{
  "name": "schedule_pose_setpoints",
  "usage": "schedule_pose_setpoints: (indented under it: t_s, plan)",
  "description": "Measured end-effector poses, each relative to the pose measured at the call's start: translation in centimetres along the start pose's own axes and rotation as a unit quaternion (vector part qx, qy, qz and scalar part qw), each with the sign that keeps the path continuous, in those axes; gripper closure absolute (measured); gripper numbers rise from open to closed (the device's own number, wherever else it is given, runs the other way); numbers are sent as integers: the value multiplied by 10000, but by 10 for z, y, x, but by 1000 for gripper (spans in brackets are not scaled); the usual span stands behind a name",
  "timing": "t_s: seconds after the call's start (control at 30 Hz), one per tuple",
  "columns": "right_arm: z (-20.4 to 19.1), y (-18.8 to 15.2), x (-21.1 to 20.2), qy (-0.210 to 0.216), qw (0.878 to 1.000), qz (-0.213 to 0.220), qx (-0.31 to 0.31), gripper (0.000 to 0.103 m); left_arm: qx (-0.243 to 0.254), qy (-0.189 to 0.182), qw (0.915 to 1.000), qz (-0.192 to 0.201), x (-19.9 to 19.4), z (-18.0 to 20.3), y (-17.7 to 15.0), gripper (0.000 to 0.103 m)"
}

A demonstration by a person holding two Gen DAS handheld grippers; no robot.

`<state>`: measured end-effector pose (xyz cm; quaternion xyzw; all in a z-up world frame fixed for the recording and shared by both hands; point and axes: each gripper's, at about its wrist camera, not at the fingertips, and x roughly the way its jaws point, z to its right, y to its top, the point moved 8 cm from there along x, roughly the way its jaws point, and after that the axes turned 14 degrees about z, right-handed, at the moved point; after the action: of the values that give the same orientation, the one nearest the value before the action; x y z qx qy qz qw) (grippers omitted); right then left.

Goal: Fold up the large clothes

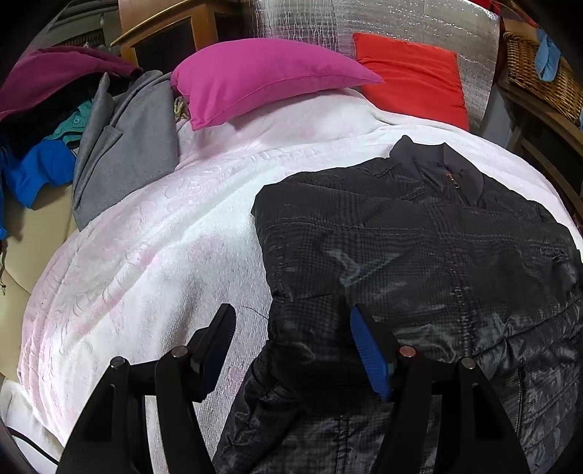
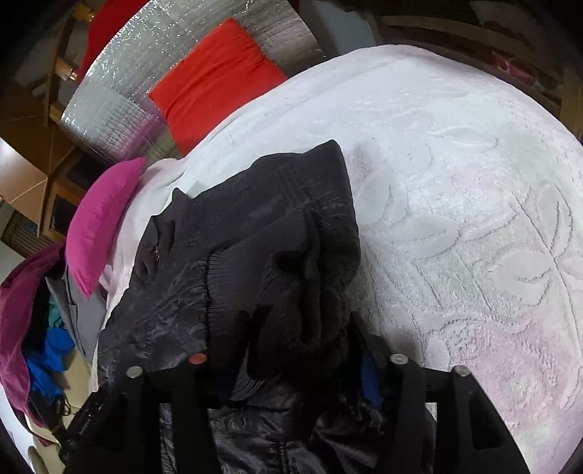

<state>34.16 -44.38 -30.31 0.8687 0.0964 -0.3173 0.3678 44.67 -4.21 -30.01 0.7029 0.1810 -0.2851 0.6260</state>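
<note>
Dark quilted jacket (image 1: 419,255) lies front-up on the bed, collar toward the pillows, zip closed; lower hem cut off by the frame edge in the left wrist view. In the right wrist view one sleeve (image 2: 291,255) is bunched and lifted, folded over the jacket body; its cuff end is hidden among dark folds, hard to separate from the fingers.

Left gripper (image 1: 291,350) hovers low over the jacket's side edge, jaws wide, nothing between them; one blue pad (image 1: 371,361) is over fabric, the other finger over the blanket. Right gripper (image 2: 291,364) has sleeve fabric between its fingers; whether it is clamped, cannot tell, since the tips are buried.

White embossed blanket (image 1: 145,255) covers the bed. Magenta pillow (image 1: 262,76) and red pillow (image 1: 411,73) at the head, against silver foil sheeting (image 1: 400,18). Pile of clothes (image 1: 73,127) at the bed's left side, wicker basket (image 1: 539,73) at right.
</note>
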Motion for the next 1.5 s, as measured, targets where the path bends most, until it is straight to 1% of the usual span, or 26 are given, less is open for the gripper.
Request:
schedule_pose_setpoints:
  t_s: [0.07, 0.1, 0.13, 0.33, 0.5, 0.57, 0.67, 0.7, 0.73, 0.87, 0.97, 1.03, 1.07, 1.1, 1.13, 1.2, 1.27, 1.33, 1.4, 1.5]
  plan:
    - [1, 2, -4, 14, 10000, 34, 34, 44, 5, 7, 10000, 2, 0, -1, 0, 37]
    - [2, 3, -6, 14, 10000, 55, 64, 40, 4, 11, 10000, 2, 0, -1, 0, 36]
    - [4, 4, -8, 34, 9999, 77, 100, 39, 0, 13, 10000, 0, 0, -1, 0, 36]
    - [5, 14, -15, 120, 9991, 244, 312, 35, -29, 8, 10000, -13, 0, -3, -1, 35]
    - [3, 8, -8, 139, 9994, 58, 308, 34, -83, -57, 9999, -79, 1, -4, -3, 34]
    - [3, 4, -4, 159, 9995, -61, 260, 31, -133, -188, 9996, -171, 2, -3, -5, 29]
    - [3, -4, 3, 141, 9995, -241, 112, 30, -348, -585, 9968, -412, 5, 1, -13, 28]
    - [3, -6, 4, 158, 9994, -286, 71, 30, -463, -819, 9940, -556, 7, 3, -17, 27]
    - [3, -7, 6, 195, 9993, -330, 46, 30, -533, -931, 9922, -632, 7, 4, -19, 26]
    - [3, -10, 5, 368, 9986, -375, 66, 30, -807, -1161, 9877, -672, 7, 0, -21, 26]
    - [-1, -14, 5, 435, 9983, -390, -69, 30, -1116, -1264, 9832, -698, 7, -6, -21, 26]
    - [-6, -17, 5, 396, 9982, -333, -300, 31, -1209, -1189, 9832, -673, 8, -10, -21, 39]
    - [-8, -19, 5, 347, 9981, -308, -401, 36, -1218, -1109, 9842, -653, 9, -12, -21, 51]
    - [-10, -21, 4, 291, 9978, -274, -520, 39, -1251, -1088, 9841, -643, 10, -14, -21, 56]
    - [-11, -20, 3, 275, 9977, -209, -582, 41, -1320, -1096, 9832, -630, 11, -15, -21, 58]
    - [-14, -20, 1, 273, 9973, -141, -666, 49, -1339, -1067, 9837, -554, 9, -16, -19, 66]
    - [-16, -19, -3, 276, 9971, -72, -709, 53, -1238, -1015, 9860, -469, 8, -16, -15, 69]
    - [-18, -17, -6, 296, 9969, -21, -729, 55, -1148, -978, 9878, -394, 5, -15, -13, 71]
    - [-21, -13, -13, 360, 9965, 70, -757, 59, -1183, -994, 9874, -338, 2, -17, -11, 73]
    - [-30, -5, -27, 583, 9952, 245, -743, 59, -1276, -1037, 9859, -318, -1, -24, -10, 73]
